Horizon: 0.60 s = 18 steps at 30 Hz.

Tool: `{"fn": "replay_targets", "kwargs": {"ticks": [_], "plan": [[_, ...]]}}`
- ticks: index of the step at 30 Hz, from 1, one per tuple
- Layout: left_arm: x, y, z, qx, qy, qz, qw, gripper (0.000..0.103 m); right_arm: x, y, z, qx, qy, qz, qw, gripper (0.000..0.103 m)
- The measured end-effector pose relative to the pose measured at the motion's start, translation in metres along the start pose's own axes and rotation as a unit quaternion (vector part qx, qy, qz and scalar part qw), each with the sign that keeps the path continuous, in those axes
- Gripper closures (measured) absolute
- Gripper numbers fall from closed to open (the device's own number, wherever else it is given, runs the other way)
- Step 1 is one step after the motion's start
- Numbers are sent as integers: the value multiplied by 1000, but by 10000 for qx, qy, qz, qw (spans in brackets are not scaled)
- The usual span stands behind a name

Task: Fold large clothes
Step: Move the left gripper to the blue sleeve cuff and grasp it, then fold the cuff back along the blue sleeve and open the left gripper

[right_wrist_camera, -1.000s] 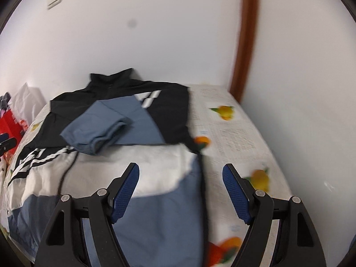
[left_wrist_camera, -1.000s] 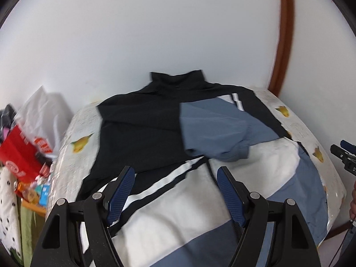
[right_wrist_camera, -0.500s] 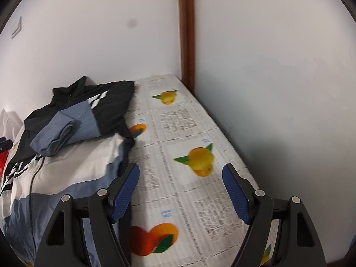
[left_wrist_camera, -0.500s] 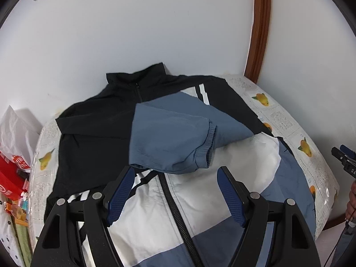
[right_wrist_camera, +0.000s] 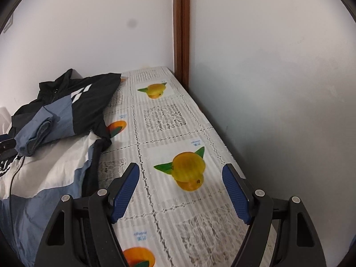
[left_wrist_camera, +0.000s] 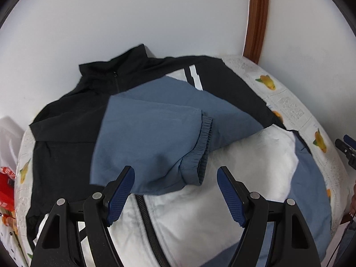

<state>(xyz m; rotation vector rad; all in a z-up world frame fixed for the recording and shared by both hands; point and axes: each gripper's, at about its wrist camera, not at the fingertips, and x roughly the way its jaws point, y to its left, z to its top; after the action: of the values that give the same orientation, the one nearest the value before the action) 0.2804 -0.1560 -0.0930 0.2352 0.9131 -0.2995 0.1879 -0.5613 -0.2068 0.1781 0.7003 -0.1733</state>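
Note:
A black, blue and white zip jacket (left_wrist_camera: 233, 200) lies spread on the table, collar toward the wall. Its blue right sleeve (left_wrist_camera: 155, 138) is folded across the chest, its cuff (left_wrist_camera: 204, 146) lying near the middle. My left gripper (left_wrist_camera: 175, 189) is open and empty, hovering just above the sleeve and the zipper. The jacket also shows at the left of the right wrist view (right_wrist_camera: 55, 146). My right gripper (right_wrist_camera: 180, 184) is open and empty above the bare tablecloth (right_wrist_camera: 169, 120), to the right of the jacket's edge.
The table carries a white lace cloth with orange fruit prints and stands in a corner between white walls, with a brown wooden post (right_wrist_camera: 181, 26) at the corner. Red and white bags (left_wrist_camera: 6, 178) lie off the table's left edge.
My left gripper has moved right and closer over the folded sleeve. My right gripper has swung right, off the jacket, to over the bare tablecloth. Both stayed open.

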Motion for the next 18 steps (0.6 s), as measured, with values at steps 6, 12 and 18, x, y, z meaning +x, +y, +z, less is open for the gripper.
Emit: {"fn": "replay_targets", "kwargs": {"ticks": [6, 12, 18], "plan": [[32, -8, 2, 81, 161, 57, 9998, 32, 20, -4, 0, -4, 111, 33, 9999, 27], [60, -22, 0, 334, 320, 167, 9988, 39, 29, -6, 2, 22, 137, 43, 9999, 27], [63, -20, 0, 335, 260, 337, 9985, 68, 33, -3, 2, -38, 204, -1, 9998, 27]]}}
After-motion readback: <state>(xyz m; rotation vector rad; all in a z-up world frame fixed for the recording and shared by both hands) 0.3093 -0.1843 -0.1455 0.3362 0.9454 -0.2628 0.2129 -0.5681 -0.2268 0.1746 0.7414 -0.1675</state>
